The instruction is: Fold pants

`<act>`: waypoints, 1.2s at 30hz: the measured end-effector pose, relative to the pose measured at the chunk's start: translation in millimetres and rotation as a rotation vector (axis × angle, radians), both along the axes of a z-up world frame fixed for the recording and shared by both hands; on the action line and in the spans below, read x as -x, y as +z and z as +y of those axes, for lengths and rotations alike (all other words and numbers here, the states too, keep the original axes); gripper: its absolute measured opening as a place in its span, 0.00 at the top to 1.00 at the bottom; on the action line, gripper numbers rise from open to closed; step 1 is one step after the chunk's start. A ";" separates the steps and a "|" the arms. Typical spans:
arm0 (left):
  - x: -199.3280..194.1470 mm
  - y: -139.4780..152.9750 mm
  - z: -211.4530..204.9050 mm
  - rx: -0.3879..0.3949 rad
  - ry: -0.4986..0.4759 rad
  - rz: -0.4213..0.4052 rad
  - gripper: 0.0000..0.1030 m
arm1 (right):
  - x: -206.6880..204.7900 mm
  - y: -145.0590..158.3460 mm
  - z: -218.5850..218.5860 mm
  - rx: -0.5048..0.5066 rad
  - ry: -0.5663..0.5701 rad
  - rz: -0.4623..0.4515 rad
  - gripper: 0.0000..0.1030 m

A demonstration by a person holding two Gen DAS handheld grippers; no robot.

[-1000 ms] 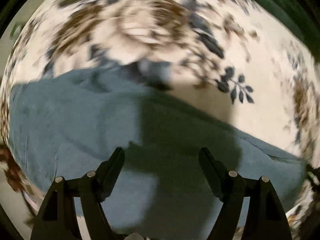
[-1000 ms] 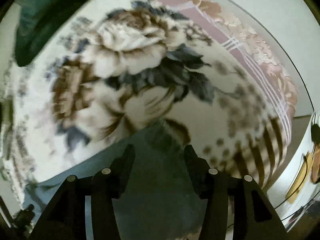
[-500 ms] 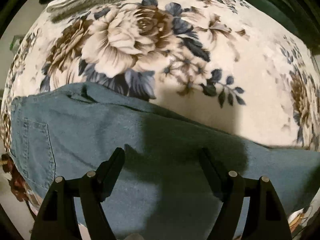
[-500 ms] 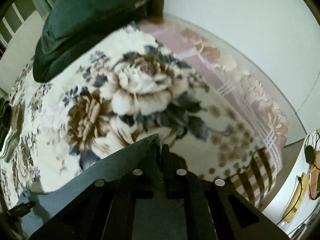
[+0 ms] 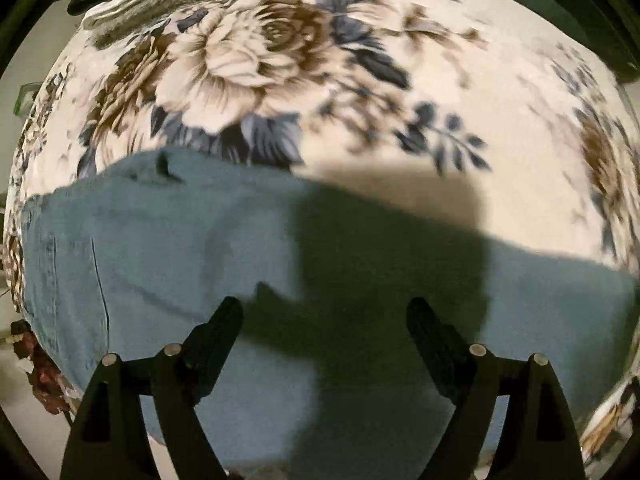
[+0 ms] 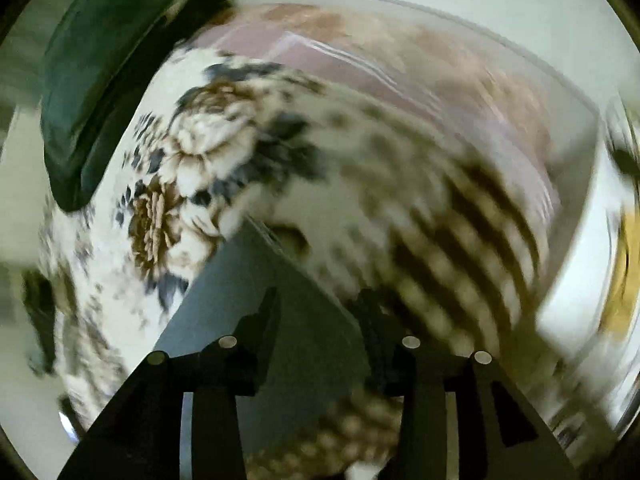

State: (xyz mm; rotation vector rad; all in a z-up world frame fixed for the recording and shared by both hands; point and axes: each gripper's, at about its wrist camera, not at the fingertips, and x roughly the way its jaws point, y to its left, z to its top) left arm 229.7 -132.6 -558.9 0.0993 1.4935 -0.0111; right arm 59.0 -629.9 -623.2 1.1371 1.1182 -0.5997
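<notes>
Left gripper point(image 5: 324, 312) hovering over blue pants point(image 5: 168, 248), jaws spread wide, gripping nothing. Pants lying flat on floral blanket point(image 5: 248, 64), spreading beneath and ahead of fingers, pocket stitching off to gripper's left. Gripper's shadow falling across denim straight ahead. Dark green cloth point(image 5: 560, 8) showing far ahead on right.

Right gripper point(image 6: 320, 304) standing open, moderate gap, view heavily blurred. Narrow strip of pants running between its fingers, not visibly pinched. Checked blanket border point(image 6: 460, 248) lying ahead-right; dark green cloth bunching far ahead-left.
</notes>
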 end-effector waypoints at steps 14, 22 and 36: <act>54.3 -37.0 3.0 -0.010 -0.114 0.060 0.18 | 39.2 -52.8 41.4 -0.028 -0.165 -0.033 0.89; 69.7 -17.2 10.1 0.099 -0.076 0.058 0.18 | 62.2 -60.5 29.0 -0.236 -0.202 -0.261 0.51; 76.1 -57.7 16.1 0.082 -0.018 0.009 0.00 | 2.0 -116.3 48.2 -0.322 -0.168 -0.545 0.53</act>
